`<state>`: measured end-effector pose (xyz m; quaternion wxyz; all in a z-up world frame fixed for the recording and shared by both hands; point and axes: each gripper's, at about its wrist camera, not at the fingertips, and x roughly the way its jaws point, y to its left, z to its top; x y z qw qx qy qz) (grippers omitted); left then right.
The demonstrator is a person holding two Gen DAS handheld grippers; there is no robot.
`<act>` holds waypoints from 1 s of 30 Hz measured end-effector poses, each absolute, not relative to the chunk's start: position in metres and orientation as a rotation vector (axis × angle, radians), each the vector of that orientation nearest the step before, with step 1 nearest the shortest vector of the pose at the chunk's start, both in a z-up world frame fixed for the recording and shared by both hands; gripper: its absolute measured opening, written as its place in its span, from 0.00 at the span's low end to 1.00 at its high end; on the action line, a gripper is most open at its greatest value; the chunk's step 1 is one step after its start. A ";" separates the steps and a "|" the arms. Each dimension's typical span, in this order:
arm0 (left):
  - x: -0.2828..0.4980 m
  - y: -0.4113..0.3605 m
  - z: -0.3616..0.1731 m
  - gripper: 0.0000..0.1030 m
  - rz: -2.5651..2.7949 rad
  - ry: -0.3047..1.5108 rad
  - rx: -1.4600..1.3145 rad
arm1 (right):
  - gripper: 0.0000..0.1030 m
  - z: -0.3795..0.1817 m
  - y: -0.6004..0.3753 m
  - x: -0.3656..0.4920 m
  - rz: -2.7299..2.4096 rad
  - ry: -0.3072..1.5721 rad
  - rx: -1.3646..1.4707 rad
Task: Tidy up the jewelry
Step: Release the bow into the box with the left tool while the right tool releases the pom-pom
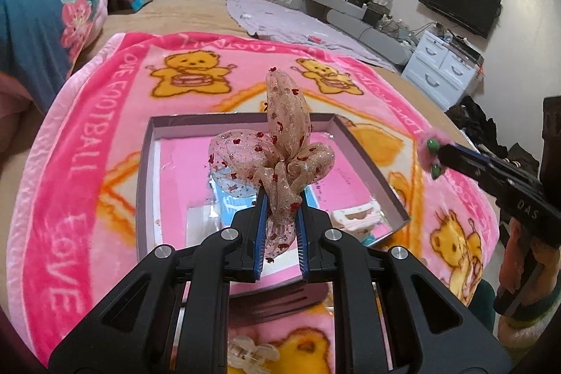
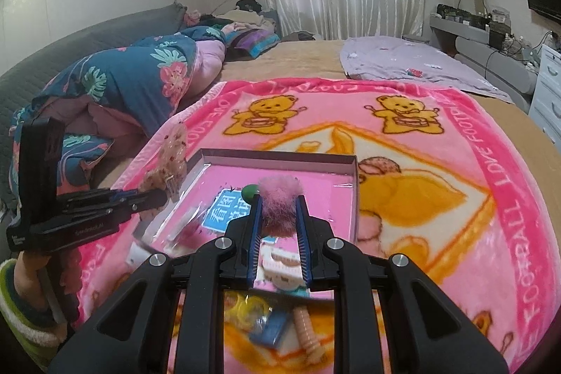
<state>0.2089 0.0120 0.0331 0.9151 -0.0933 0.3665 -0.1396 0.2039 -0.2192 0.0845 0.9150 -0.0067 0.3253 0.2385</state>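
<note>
My left gripper (image 1: pixel 280 195) is shut on a sheer beige bow hair piece (image 1: pixel 280 146) dotted with red, and holds it above the shallow grey box (image 1: pixel 145 170). From the right wrist view, that same left gripper (image 2: pixel 164 193) and bow (image 2: pixel 171 149) hover at the box's left wall (image 2: pixel 196 160). My right gripper (image 2: pixel 278 198) is shut on a fluffy pink pom-pom hair tie (image 2: pixel 280 198) with green beads (image 2: pixel 249 190), over the box. In the left wrist view the right gripper (image 1: pixel 438 156) carries the pom-pom (image 1: pixel 429 142) at the box's right side.
The box lies on a pink teddy-bear blanket (image 1: pixel 87 142) on a bed. A white claw clip (image 1: pixel 357 216) and plastic-wrapped items (image 2: pixel 217 212) lie inside it. More clips and hair ties (image 2: pixel 252 307) lie on the blanket near me. A folded floral quilt (image 2: pixel 133 83) sits left; white drawers (image 1: pixel 441 65) stand right.
</note>
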 end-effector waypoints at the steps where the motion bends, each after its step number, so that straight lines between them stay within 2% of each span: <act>1: 0.211 0.013 0.030 0.08 -0.286 0.762 -0.196 | 0.17 0.082 -0.217 0.209 0.490 0.678 -0.013; 20: 0.229 -0.011 -0.015 0.09 -0.318 0.866 -0.150 | 0.17 0.024 -0.205 0.266 0.409 0.814 -0.009; 28: 0.229 -0.014 -0.022 0.15 -0.301 0.880 -0.112 | 0.17 0.018 -0.205 0.269 0.376 0.808 -0.036; 30: 0.228 -0.013 -0.022 0.22 -0.292 0.879 -0.102 | 0.17 0.018 -0.204 0.271 0.377 0.812 -0.037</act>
